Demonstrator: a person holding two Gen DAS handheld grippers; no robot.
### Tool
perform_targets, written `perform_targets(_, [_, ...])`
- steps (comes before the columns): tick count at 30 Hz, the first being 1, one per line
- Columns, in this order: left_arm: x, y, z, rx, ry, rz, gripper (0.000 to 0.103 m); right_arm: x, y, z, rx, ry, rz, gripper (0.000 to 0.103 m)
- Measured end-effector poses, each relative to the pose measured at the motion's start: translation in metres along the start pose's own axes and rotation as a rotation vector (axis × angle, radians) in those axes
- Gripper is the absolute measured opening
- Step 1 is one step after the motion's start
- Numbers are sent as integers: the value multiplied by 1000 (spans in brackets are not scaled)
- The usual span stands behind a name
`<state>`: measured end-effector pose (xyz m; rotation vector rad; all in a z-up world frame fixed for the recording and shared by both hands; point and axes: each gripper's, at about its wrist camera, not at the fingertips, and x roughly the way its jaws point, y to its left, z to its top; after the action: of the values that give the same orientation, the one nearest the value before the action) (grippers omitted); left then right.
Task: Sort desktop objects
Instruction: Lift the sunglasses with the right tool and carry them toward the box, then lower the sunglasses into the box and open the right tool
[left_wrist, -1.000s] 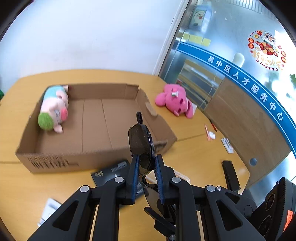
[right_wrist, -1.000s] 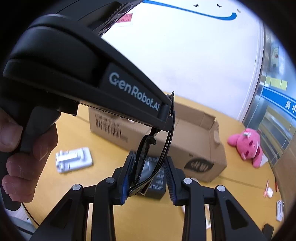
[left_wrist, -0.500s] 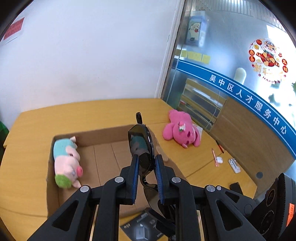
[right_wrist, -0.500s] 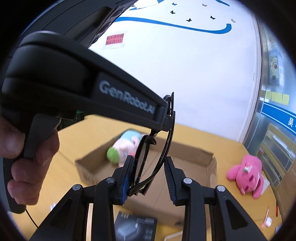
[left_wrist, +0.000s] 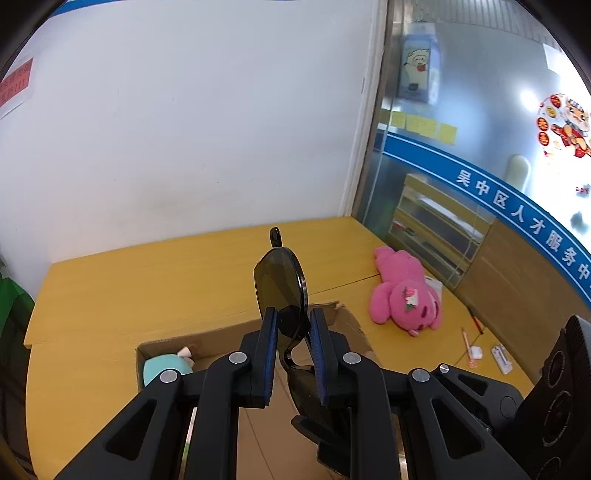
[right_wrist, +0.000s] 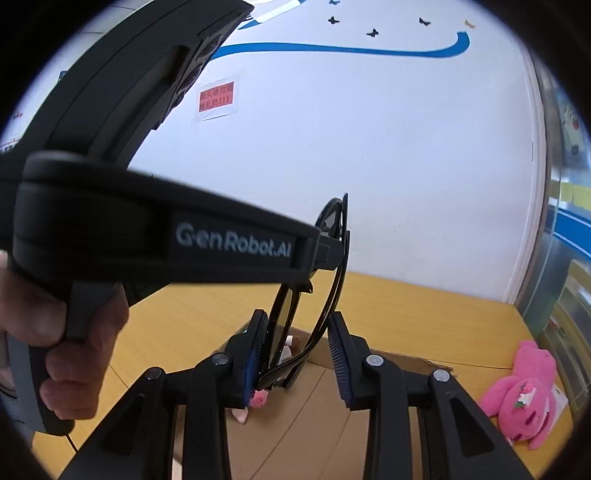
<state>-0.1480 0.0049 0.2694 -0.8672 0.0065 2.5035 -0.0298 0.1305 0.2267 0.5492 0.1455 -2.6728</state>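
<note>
Both grippers hold one pair of black sunglasses (left_wrist: 280, 291) in the air above an open cardboard box (left_wrist: 221, 332). My left gripper (left_wrist: 293, 321) is shut on a dark lens that stands upright between its blue pads. My right gripper (right_wrist: 297, 332) is shut on the sunglasses (right_wrist: 282, 317) at the other lens and folded temples. In the right wrist view the left gripper's black body (right_wrist: 166, 240) crosses the picture, with a hand (right_wrist: 74, 332) on its handle. A pig plush with a teal top (left_wrist: 166, 369) lies in the box. A pink plush (left_wrist: 402, 299) lies on the table to the right.
The yellow wooden table (left_wrist: 147, 288) runs to a white wall at the back and a glass partition on the right. A pen (left_wrist: 466, 343) and small white items (left_wrist: 500, 360) lie near the right edge. The box (right_wrist: 406, 360) fills the lower middle of both views.
Both grippers have risen and moved forward together with the sunglasses. The box has slid down in both views, and the dark items in front of it have dropped out of sight.
</note>
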Motion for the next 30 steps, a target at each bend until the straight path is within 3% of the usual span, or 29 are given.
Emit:
perform_targets(2, [22,9,4,-23,52,-59,13,16,-5,5,10,10,25,17])
perform_targets(7, [70,27,-4,-56,125,-21,12,65,-18,-3,54,88,42,18])
perform_targets(11, [108,45,-30,-95,199,-12,12,107,-35,-36,135,191,77,16])
perform_targets(21, [181,68,-57,-156,318,28,12,170,-61,-85,241,353,133,15])
perform_targets(30, [245,88,-90,-189,463,55,12,217,-89,-136,447,520,244,15])
